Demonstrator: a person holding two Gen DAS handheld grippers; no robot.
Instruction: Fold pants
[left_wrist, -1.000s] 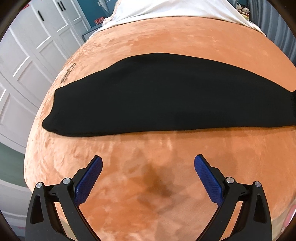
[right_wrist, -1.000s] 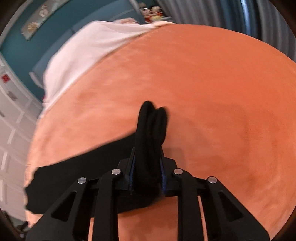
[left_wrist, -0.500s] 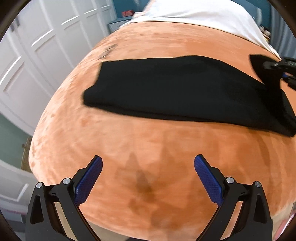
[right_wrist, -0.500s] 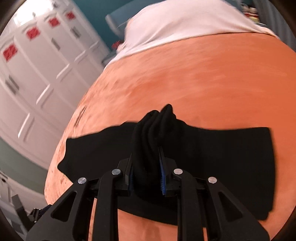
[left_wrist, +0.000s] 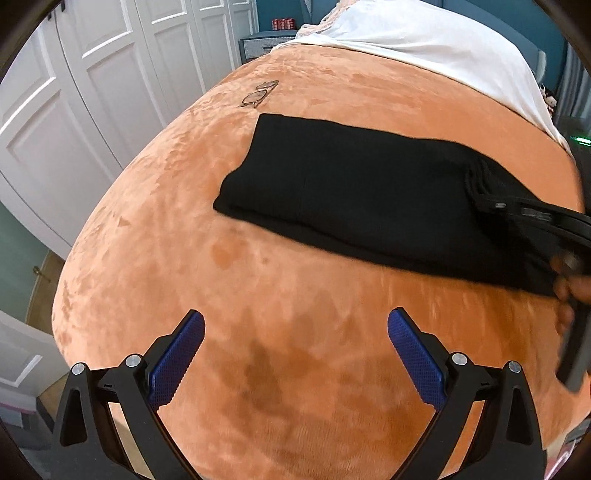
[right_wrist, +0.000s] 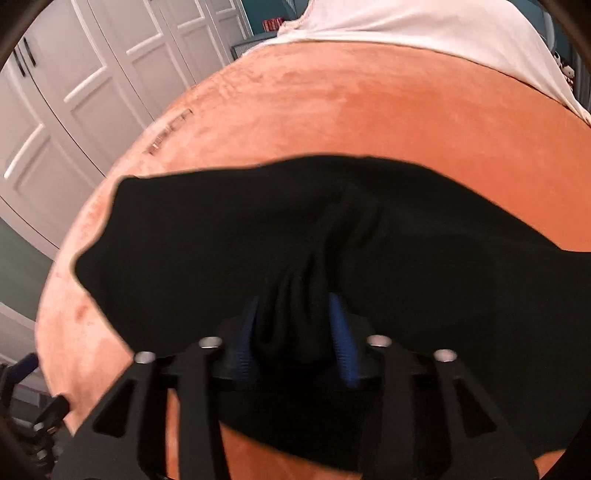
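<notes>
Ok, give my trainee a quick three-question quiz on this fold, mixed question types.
1. True or false: the left claw holds the black pants.
2. What lies on the orange blanket just beyond the pants' far corner? A) eyeglasses B) a phone C) a sock
3. Fill in: the right claw, whose jaws have just been opening, has a bunched end of the ____ between its blue pads.

Key:
1. False; it hangs open over bare blanket.
2. A, the eyeglasses.
3. Pants.
</notes>
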